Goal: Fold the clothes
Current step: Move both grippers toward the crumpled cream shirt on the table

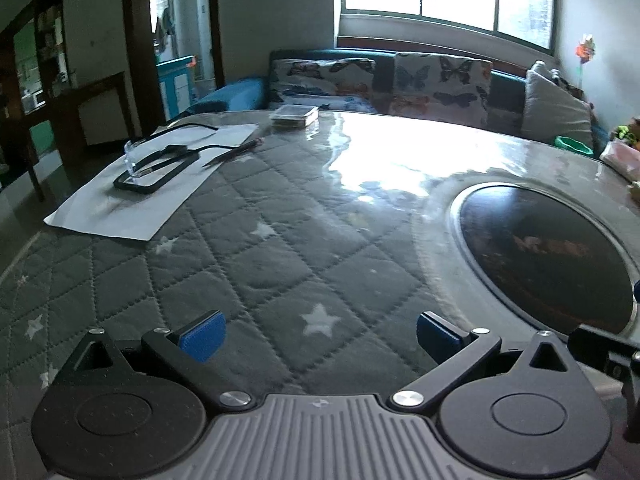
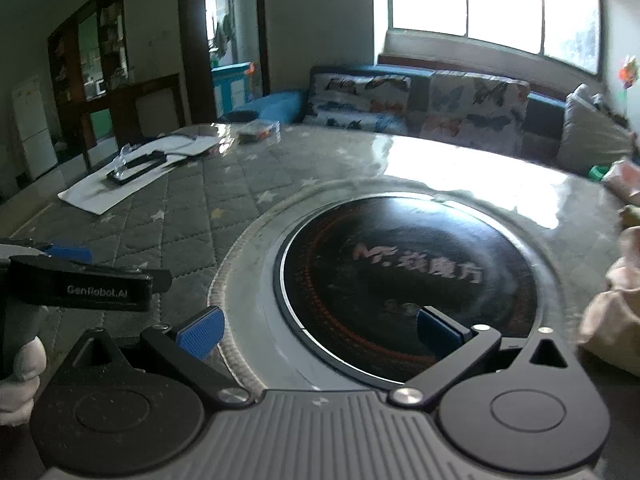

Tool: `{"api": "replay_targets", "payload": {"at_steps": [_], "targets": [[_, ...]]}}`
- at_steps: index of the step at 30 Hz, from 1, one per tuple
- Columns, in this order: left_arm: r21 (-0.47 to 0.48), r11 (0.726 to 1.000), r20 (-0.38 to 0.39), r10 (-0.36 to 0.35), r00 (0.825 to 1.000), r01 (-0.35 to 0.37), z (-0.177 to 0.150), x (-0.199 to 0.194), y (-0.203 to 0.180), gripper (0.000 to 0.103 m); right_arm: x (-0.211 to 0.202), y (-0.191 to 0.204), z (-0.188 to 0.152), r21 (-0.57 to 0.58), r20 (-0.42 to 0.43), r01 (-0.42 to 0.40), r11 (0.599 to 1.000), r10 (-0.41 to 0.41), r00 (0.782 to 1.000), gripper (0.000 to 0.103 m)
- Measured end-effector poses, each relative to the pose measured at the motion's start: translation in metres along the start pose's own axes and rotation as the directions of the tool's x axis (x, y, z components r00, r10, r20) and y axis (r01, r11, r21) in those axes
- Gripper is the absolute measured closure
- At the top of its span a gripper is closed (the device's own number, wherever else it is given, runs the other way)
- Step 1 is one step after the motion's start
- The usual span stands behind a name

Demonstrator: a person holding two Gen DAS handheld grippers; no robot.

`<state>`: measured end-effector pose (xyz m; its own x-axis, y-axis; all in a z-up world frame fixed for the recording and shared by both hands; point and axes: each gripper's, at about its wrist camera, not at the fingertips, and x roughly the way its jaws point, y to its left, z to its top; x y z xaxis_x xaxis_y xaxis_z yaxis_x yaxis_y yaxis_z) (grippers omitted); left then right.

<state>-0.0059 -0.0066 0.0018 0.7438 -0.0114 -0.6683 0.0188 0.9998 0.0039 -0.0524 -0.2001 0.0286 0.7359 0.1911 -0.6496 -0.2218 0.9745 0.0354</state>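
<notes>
My left gripper (image 1: 320, 334) is open and empty, low over the grey quilted star-pattern table cover (image 1: 248, 264). My right gripper (image 2: 320, 332) is open and empty, above the round black cooktop (image 2: 404, 280) set in the table. A pale pink-beige garment (image 2: 608, 316) lies bunched at the right edge of the right wrist view, right of the right gripper and apart from it. A bit of pink cloth (image 1: 622, 158) shows at the far right of the left wrist view. The left gripper's body (image 2: 80, 286) shows at the left of the right wrist view.
A white sheet of paper (image 1: 132, 196) with a black frame and cables (image 1: 156, 168) lies at the table's far left. A pen (image 1: 236, 152) and a small box (image 1: 294, 115) lie behind it. The black cooktop (image 1: 548, 256) is right of the left gripper. A butterfly-print sofa (image 1: 380, 80) stands behind the table.
</notes>
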Motion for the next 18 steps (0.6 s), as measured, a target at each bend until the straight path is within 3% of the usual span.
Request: {"api": "replay_targets", "payload": {"at_steps": [8, 18], "targets": [[0.065, 0.997, 0.033, -0.043, 0.999, 0.041, -0.009, -0.021, -0.025, 0.000, -0.032, -0.015, -0.010, 0.036, 0.089, -0.029, 0.999, 0.026, 0.996, 0.000], [0.125, 0.981, -0.006, -0.151, 0.989, 0.150, -0.007, -0.049, -0.061, 0.000, -0.093, -0.028, -0.039, 0.022, 0.149, 0.044, 0.999, -0.047, 0.988, 0.000]]}}
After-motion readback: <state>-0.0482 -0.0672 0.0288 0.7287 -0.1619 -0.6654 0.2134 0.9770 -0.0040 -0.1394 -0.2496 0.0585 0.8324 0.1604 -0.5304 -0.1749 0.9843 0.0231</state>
